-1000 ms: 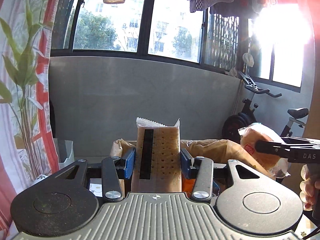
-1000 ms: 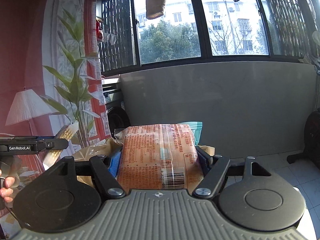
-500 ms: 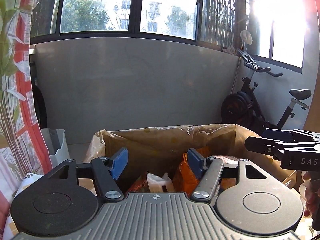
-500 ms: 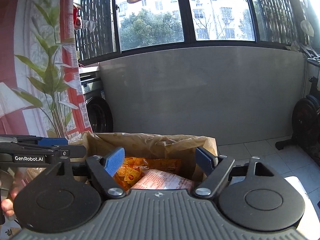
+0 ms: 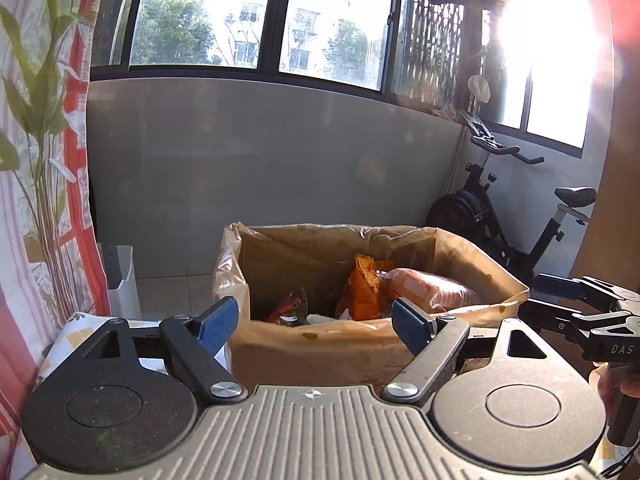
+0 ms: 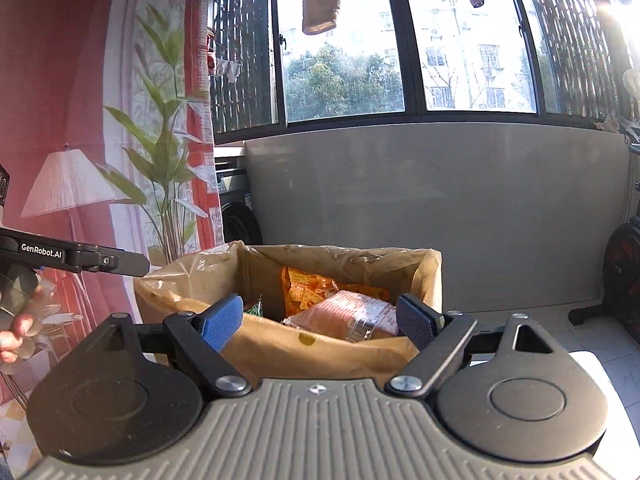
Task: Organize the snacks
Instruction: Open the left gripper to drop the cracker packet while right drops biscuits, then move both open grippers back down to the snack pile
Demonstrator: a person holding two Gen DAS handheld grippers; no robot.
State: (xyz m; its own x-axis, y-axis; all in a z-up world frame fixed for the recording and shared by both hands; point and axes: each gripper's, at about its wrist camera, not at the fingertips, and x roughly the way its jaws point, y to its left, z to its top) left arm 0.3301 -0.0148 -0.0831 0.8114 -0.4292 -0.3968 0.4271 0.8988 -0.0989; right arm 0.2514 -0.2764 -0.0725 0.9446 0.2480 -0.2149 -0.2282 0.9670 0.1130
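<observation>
Left claw (image 5: 314,320): jaws spread wide, just been opening, nothing between the blue pads; poised at the near wall of the box (image 5: 472,248). Right claw (image 6: 319,322): likewise spread and empty, jaws just been opening, at the same near wall.

Box: brown, plastic-lined, open-topped. Contents: orange chip bag (image 5: 362,288) upright mid-box; pink-wrapped pack (image 6: 344,316) lying toward the right wall; small dark packet (image 5: 290,308) at the near-left side.

Step in hand, by judgement: release of snacks into the box, complete. Next move calls for withdrawing both claws clear of the rim and finding any snack not yet boxed; none shows here.
</observation>
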